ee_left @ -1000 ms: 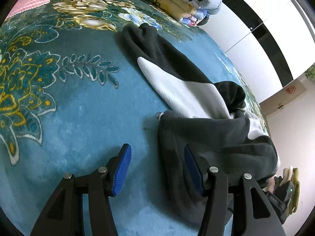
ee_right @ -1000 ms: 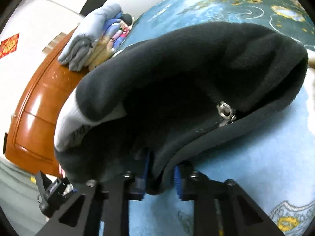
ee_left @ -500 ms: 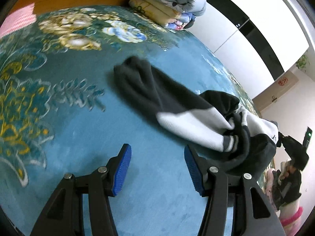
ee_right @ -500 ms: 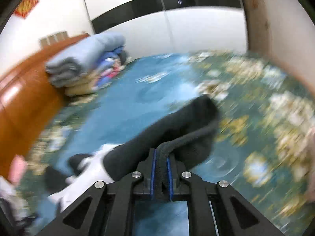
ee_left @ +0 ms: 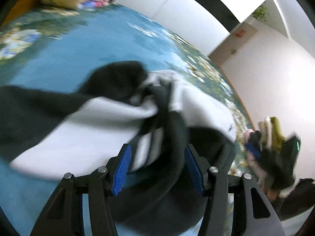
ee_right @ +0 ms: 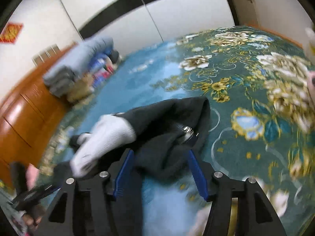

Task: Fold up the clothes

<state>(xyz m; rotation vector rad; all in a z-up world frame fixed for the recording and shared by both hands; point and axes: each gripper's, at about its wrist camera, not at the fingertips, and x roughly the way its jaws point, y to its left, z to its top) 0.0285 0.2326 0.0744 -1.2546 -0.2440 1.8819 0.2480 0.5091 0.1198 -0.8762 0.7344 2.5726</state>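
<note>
Both grippers spread wide over a dark-and-white fleece garment on the bed.

Left wrist view, blurred: I see a blue floral bed cover (ee_left: 82,45), white wardrobe doors behind it, and a heap of clothes (ee_left: 273,149) at the right edge. The garment (ee_left: 102,122) lies bunched across the cover. The left gripper (ee_left: 157,166) has its blue pads wide apart, with dark fabric lying between them; I cannot tell whether either pad touches it. Right wrist view: same cover (ee_right: 246,90), orange wooden headboard (ee_right: 21,116) on the left, stacked folded bedding (ee_right: 78,64) beside it. The right gripper (ee_right: 160,174) is also spread wide, holding nothing; the garment (ee_right: 163,129), zipper pull showing, lies between and beyond its fingers.
</note>
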